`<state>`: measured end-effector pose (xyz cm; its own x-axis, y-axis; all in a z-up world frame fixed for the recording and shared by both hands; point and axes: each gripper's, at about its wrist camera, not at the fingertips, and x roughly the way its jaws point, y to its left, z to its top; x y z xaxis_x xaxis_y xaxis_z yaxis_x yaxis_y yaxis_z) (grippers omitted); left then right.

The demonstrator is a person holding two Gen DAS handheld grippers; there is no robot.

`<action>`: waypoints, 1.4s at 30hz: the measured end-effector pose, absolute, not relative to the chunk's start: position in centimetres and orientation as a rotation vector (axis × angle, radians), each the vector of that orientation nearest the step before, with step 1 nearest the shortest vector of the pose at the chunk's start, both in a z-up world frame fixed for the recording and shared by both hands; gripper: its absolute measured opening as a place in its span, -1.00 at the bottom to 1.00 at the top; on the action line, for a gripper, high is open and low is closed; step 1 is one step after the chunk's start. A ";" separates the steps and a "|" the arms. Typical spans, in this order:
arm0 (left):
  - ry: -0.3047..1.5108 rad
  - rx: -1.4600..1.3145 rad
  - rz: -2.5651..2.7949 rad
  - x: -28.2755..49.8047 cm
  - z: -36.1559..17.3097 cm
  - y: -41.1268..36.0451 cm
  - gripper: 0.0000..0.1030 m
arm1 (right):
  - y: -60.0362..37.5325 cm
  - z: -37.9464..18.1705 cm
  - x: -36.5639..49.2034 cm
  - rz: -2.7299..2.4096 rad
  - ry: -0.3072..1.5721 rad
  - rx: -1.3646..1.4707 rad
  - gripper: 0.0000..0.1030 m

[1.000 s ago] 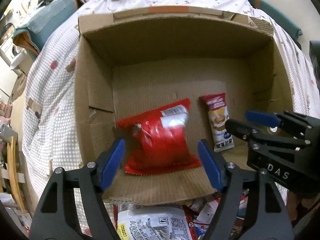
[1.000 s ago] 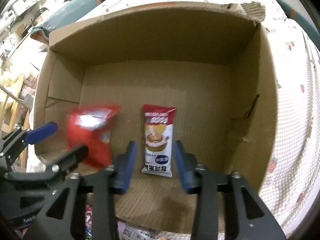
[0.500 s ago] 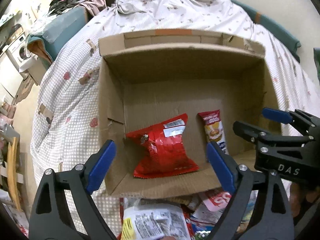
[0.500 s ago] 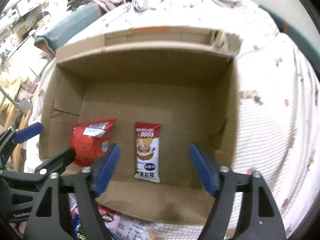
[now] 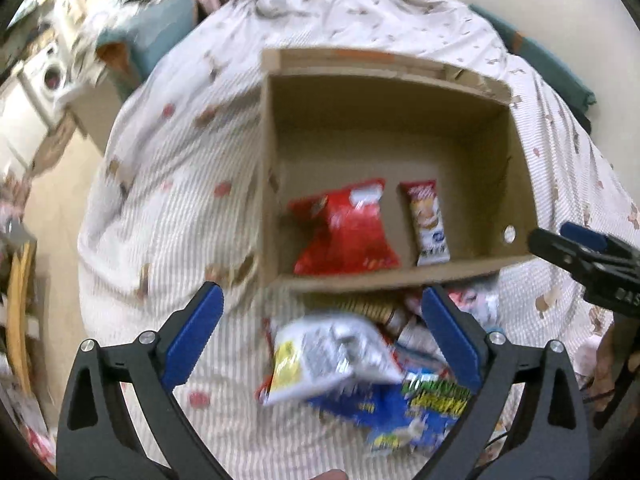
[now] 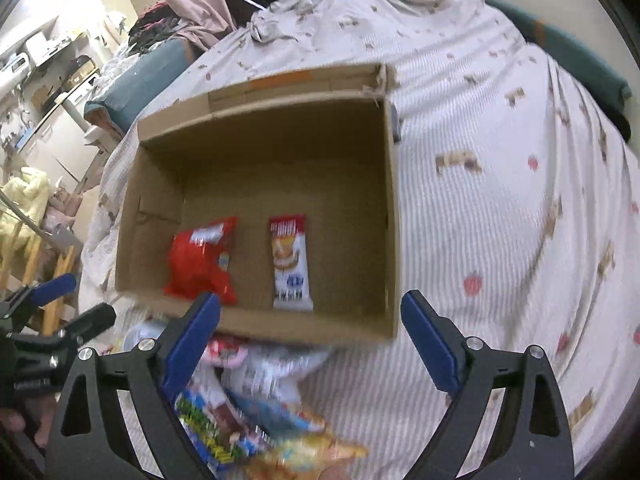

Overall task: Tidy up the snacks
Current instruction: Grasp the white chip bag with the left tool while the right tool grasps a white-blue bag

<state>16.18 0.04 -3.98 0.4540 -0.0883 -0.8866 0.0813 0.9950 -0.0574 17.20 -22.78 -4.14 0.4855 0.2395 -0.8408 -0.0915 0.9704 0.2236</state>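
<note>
A cardboard box (image 5: pixel 516 152) (image 6: pixel 394 216) stands on a bed. On its floor lie a red snack bag (image 5: pixel 344 232) (image 6: pixel 202 258) and, to its right, a slim white and red packet (image 5: pixel 428 222) (image 6: pixel 290 258). Both grippers hang above the box's near wall, over a heap of loose snack packs (image 5: pixel 344 356) (image 6: pixel 244 412). My left gripper (image 5: pixel 322 332) is still opening, with nothing between its blue pads. My right gripper (image 6: pixel 310 334) is also opening and holds nothing. Each gripper shows at the edge of the other's view.
The bed carries a white patterned quilt (image 6: pixel 500 208). A teal cushion (image 6: pixel 144 76) and clothes lie at the bed's far left. Furniture and a washing machine (image 5: pixel 48 76) stand beyond the left edge. Part of a hand (image 6: pixel 24 420) shows at the lower left.
Both grippers let go of their packets, opened wide and drew back up and out of the box. The red bag and the slim packet stay on the box floor. The snack heap came into view.
</note>
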 end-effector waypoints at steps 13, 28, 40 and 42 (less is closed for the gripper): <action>1.374 -0.133 -0.062 18.0 -11.5 0.8 0.90 | -24.4 -7.5 12.4 0.202 1.172 0.262 0.83; 1.460 -0.173 -0.099 17.2 -14.3 0.0 0.31 | -21.9 -13.0 15.9 0.310 1.363 0.359 0.58; 1.409 -0.132 -0.099 15.0 -12.3 0.6 0.07 | -20.3 -13.9 15.5 0.366 1.365 0.308 -0.17; 1.399 -0.127 -0.102 14.8 -11.8 0.4 0.06 | -20.4 -13.8 15.4 0.370 1.359 0.309 -0.20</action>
